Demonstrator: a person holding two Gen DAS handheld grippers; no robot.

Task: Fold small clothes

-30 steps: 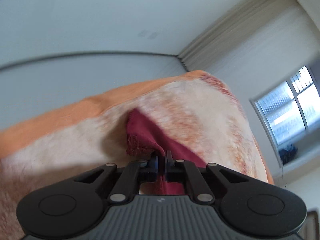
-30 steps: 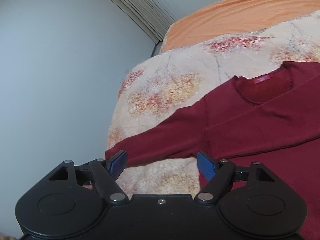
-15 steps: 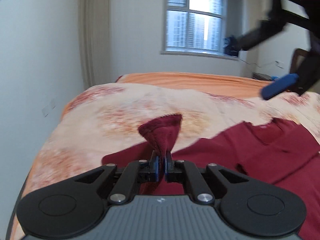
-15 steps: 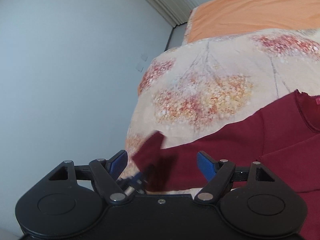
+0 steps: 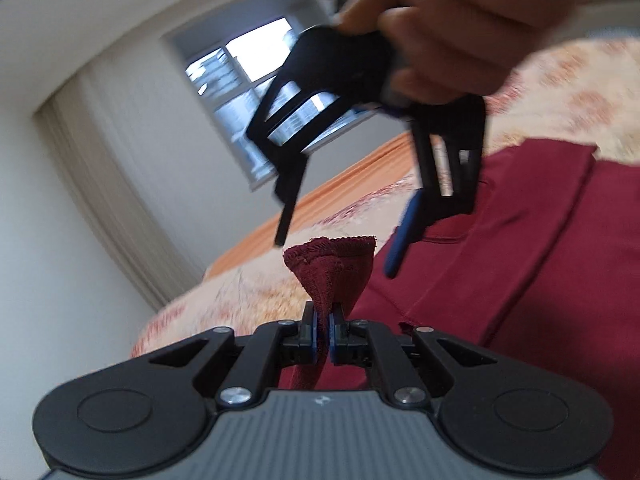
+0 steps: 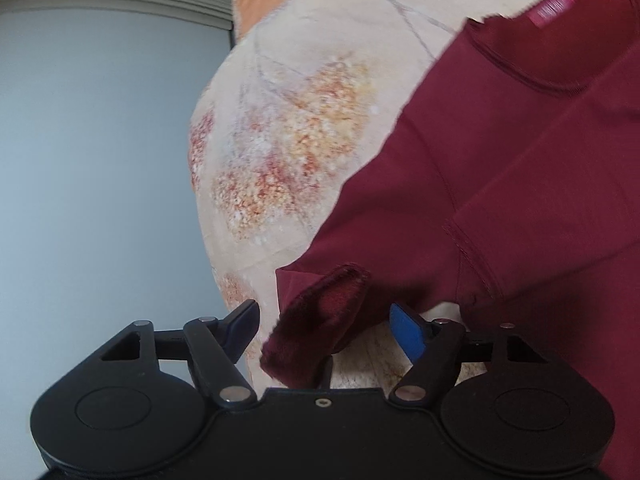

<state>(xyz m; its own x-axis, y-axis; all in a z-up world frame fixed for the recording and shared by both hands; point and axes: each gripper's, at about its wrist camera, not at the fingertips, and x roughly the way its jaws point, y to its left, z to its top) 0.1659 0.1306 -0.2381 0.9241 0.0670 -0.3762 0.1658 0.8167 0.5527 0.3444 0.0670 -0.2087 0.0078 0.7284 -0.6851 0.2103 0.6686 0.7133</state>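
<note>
Dark red sleeve cuff (image 5: 332,260) of the one shirt (image 6: 520,152) is pinched in the closed left gripper (image 5: 323,336), at lower centre between the narrowing open jaws of the right gripper (image 6: 324,330).

Daylight enters through the window (image 5: 264,92), which blows out to white glare in the left wrist view, leaving the room soft, even and moderately bright with the hand (image 5: 452,20) and right gripper (image 5: 340,240) dark against it and smeared by motion blur. Both fisheye views bend walls and the curtain (image 5: 112,200) hard at the edges, with dark vignette in the corners. In the right wrist view the bedspread (image 6: 304,128) is slightly blurred, the maroon shirt (image 6: 520,160) throws only a faint shadow, and the wall reads cool blue-grey.
</note>
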